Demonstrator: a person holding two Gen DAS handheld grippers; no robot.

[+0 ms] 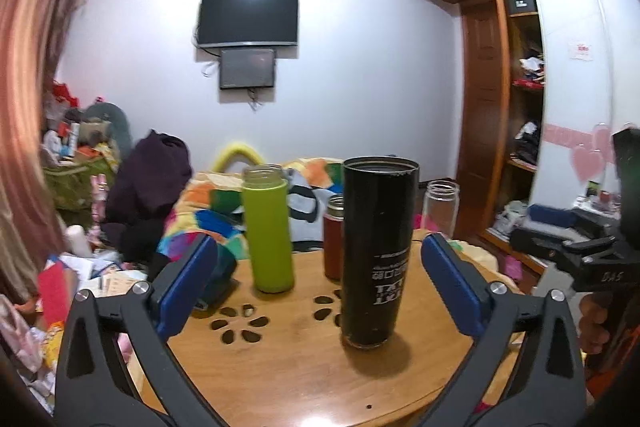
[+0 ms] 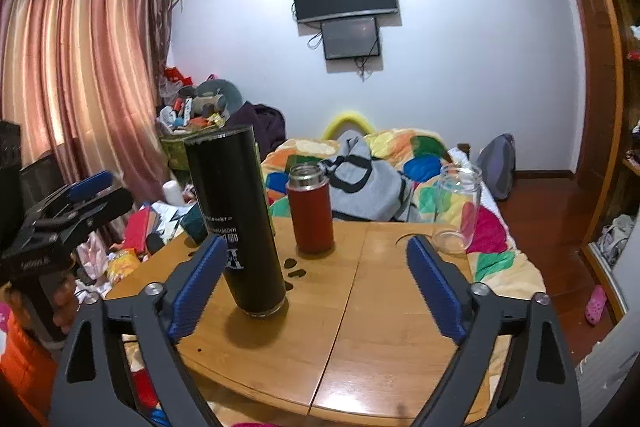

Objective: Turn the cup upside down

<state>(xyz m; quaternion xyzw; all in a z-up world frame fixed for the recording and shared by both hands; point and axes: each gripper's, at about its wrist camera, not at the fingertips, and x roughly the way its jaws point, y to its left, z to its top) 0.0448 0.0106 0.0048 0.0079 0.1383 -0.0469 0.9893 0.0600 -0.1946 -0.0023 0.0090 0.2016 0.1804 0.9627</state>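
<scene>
A tall black cup [image 1: 376, 251] stands on the round wooden table [image 1: 280, 367]; its white lettering reads upside down. My left gripper [image 1: 320, 287] is open, its blue pads on either side of the cup and short of it, not touching. In the right wrist view the black cup [image 2: 236, 223] stands left of centre, close to the left pad. My right gripper [image 2: 316, 287] is open and empty above the table [image 2: 380, 327]. A green cup [image 1: 268, 231], a red cup [image 2: 310, 213] and a clear glass jar [image 2: 456, 207] stand upright behind.
A bed with a colourful quilt [image 2: 420, 163] lies just behind the table. Cluttered piles [image 1: 80, 155] sit at the left by the curtain. A wardrobe [image 1: 520, 87] stands at the right. The right gripper's body [image 1: 580, 251] shows at the right of the left wrist view.
</scene>
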